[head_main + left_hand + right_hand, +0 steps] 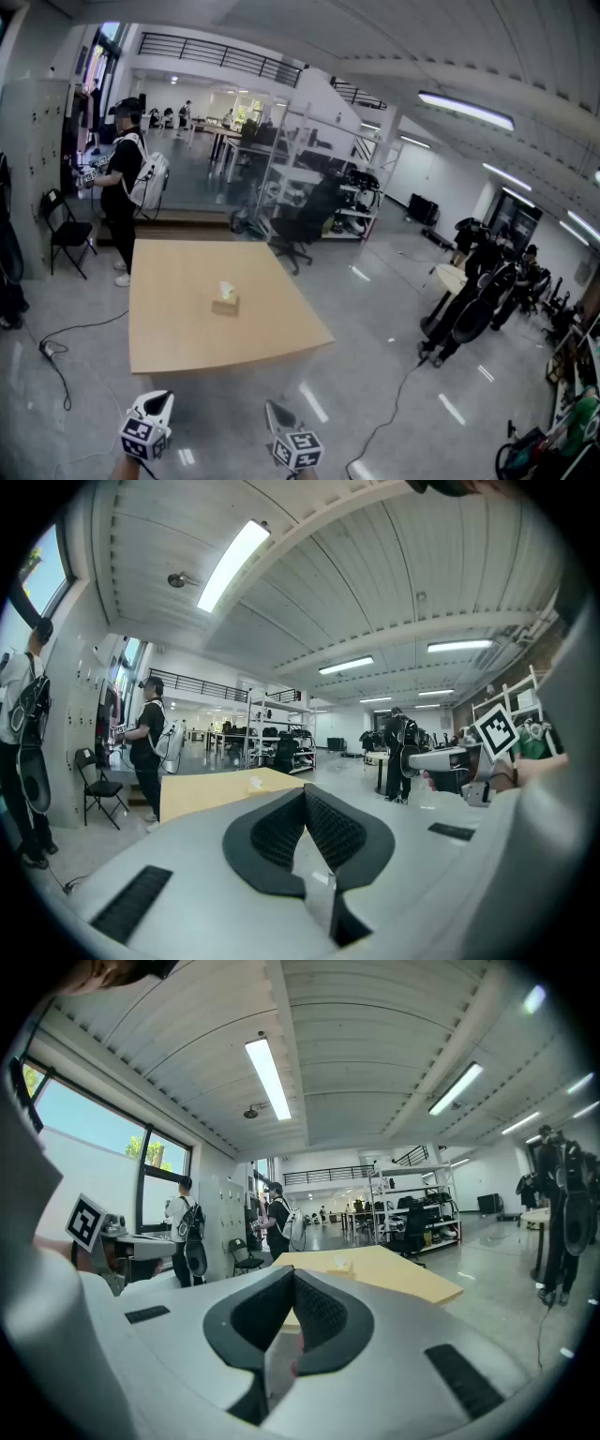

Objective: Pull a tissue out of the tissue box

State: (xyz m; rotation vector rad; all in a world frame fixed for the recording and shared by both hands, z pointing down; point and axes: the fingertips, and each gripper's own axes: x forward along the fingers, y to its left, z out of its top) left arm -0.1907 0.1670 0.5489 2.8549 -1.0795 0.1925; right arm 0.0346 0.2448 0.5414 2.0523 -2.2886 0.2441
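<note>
A small tan tissue box [225, 303] with a white tissue sticking up stands near the middle of the light wooden table [187, 337]. Both grippers are held low in front of the table's near edge, well short of the box. My left gripper [157, 399] has its jaws together with nothing between them, and so does my right gripper [274, 409]. In the left gripper view the dark pads meet at the tip [304, 793], and the box [255, 781] is far ahead. In the right gripper view the jaws [292, 1274] are shut and the box [339, 1265] sits beyond on the table [403, 1279].
A person with a backpack [124, 178] stands past the table's far left corner, next to a folding chair [67, 232]. An office chair [302, 225] and metal shelving stand behind the table. A cable [52, 354] lies on the floor at left. People [478, 295] stand at right.
</note>
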